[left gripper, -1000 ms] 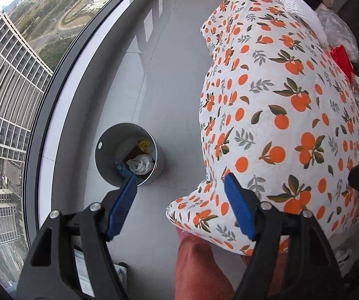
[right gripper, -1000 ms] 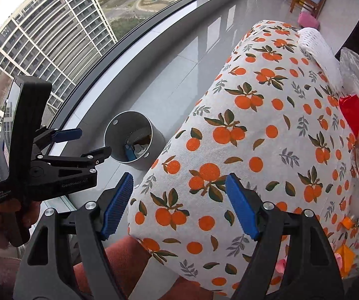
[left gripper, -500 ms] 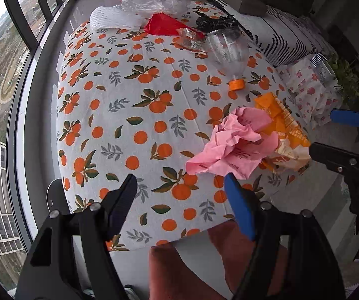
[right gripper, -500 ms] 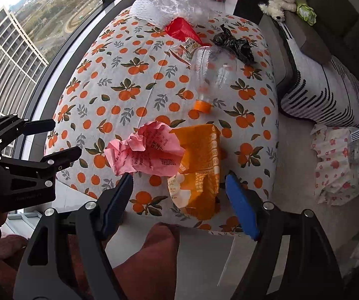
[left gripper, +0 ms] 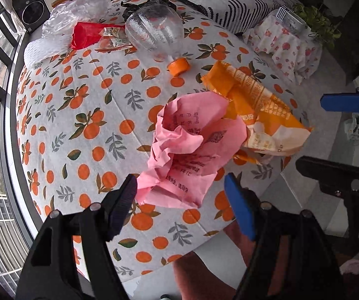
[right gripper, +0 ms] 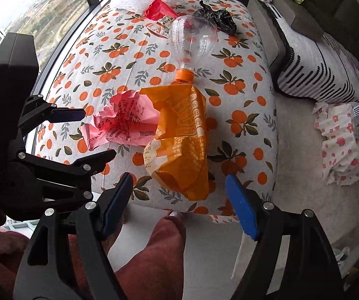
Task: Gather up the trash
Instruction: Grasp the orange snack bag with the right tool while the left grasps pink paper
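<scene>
A crumpled pink paper (left gripper: 189, 147) lies near the front edge of the orange-print table (left gripper: 84, 105), just ahead of my open, empty left gripper (left gripper: 180, 202). An orange food bag (left gripper: 259, 115) lies right of it, overhanging the edge. In the right wrist view the orange bag (right gripper: 179, 137) sits just ahead of my open, empty right gripper (right gripper: 178, 197), with the pink paper (right gripper: 122, 125) to its left. A clear plastic bottle with an orange cap (left gripper: 154, 30) lies further back. The left gripper (right gripper: 79, 135) also shows at the left there.
Red wrapper (left gripper: 89, 35), clear plastic bag (left gripper: 79, 7), white foam net (left gripper: 44, 47) and black bag (right gripper: 217, 17) lie at the table's far end. A striped sofa (right gripper: 317, 62) and a floral-covered stool (right gripper: 342, 147) stand right. Windows run along the left. My knee (right gripper: 152, 257) is below.
Both views swung from the floor bin and the table's side up onto the tabletop, then closer to the pink paper and orange bag. Both grippers stayed open.
</scene>
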`<state>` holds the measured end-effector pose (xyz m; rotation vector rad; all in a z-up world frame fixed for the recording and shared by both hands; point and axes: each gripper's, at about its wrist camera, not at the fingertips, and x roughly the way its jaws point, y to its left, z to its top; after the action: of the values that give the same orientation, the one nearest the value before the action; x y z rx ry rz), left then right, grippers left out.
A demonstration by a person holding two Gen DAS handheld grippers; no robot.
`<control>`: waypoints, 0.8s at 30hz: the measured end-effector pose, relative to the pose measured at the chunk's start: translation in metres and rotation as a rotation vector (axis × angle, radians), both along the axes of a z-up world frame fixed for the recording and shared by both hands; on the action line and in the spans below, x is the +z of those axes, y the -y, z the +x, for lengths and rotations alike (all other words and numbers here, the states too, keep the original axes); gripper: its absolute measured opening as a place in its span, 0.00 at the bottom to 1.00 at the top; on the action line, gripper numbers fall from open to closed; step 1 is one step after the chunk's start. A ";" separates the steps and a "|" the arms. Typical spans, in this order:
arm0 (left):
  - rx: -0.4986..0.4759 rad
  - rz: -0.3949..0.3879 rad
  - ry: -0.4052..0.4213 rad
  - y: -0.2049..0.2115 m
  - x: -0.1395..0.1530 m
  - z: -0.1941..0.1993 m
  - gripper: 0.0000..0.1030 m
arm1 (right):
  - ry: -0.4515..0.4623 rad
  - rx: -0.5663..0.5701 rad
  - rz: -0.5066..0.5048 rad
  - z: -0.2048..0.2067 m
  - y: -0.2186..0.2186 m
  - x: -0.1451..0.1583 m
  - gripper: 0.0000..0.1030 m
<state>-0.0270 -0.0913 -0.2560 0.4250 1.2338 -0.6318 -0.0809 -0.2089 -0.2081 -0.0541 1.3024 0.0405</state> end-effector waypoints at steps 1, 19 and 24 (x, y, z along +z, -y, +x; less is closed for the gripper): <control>-0.011 0.007 0.005 0.004 -0.005 0.002 0.70 | -0.002 -0.005 0.000 0.000 0.001 -0.001 0.71; 0.071 -0.010 -0.029 -0.010 -0.018 0.035 0.15 | -0.025 -0.038 0.017 0.034 0.008 -0.038 0.71; 0.095 -0.012 -0.034 -0.011 -0.016 0.036 0.14 | -0.042 -0.048 0.023 0.045 0.011 -0.049 0.47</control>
<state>0.0094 -0.0798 -0.2717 0.3454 1.2741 -0.5669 -0.0363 -0.2199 -0.2570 -0.0023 1.3442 0.0161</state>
